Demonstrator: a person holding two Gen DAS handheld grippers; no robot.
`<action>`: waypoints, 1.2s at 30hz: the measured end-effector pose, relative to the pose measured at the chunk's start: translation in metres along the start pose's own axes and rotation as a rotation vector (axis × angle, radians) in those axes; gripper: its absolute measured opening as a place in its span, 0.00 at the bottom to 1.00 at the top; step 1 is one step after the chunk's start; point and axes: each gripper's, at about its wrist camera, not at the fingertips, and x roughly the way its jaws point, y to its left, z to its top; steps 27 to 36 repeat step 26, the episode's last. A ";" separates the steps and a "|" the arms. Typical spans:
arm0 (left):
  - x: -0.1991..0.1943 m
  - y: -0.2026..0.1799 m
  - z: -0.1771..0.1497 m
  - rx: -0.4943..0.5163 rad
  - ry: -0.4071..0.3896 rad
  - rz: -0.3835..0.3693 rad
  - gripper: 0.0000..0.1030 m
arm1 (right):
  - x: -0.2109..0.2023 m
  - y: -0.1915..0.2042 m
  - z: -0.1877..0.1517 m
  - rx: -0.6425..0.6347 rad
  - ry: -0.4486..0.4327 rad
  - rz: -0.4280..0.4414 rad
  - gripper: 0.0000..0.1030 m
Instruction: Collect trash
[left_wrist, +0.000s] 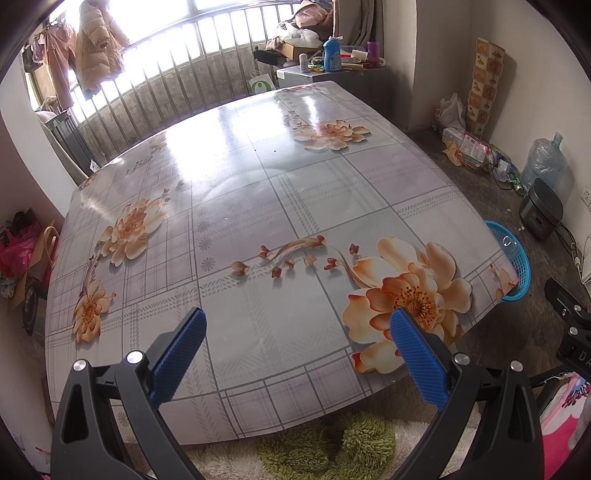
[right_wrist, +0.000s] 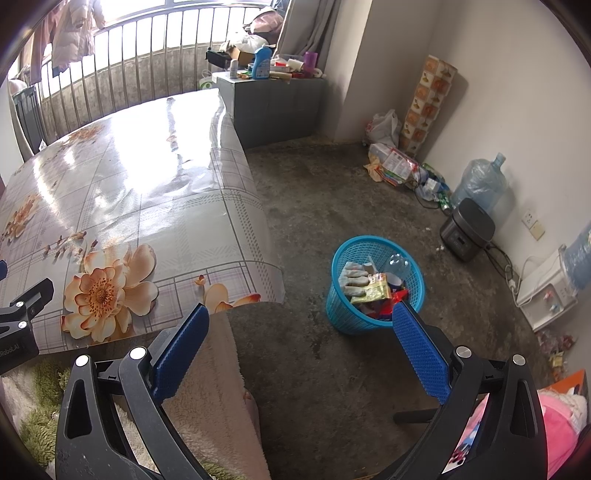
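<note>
A blue plastic basket (right_wrist: 340, 310) stands on the concrete floor right of the table and holds trash: a clear bottle (right_wrist: 398, 266), a yellow-green wrapper (right_wrist: 373, 291), a grey glove and red scraps. Its rim also shows past the table's edge in the left wrist view (left_wrist: 519, 258). My right gripper (right_wrist: 299, 321) is open and empty, above the floor just left of the basket. My left gripper (left_wrist: 297, 325) is open and empty over the near edge of the table (left_wrist: 258, 206), which has a glossy floral cloth with nothing on it.
A grey cabinet (right_wrist: 280, 103) with bottles stands behind the table. Bags and wrappers (right_wrist: 391, 162), a water jug (right_wrist: 480, 181), a dark rice cooker (right_wrist: 467, 229) and a water dispenser (right_wrist: 546, 291) line the right wall. A fuzzy white and green blanket (right_wrist: 207, 391) lies below both grippers.
</note>
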 end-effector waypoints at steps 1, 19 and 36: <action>0.000 0.000 0.000 0.000 0.000 0.000 0.95 | 0.000 0.000 0.000 0.000 0.000 0.000 0.93; 0.001 0.003 0.003 0.008 -0.004 -0.002 0.95 | 0.002 0.006 0.002 -0.004 -0.003 0.004 0.93; 0.001 0.006 0.005 0.008 -0.004 -0.003 0.95 | 0.002 0.008 0.003 -0.003 -0.005 0.004 0.93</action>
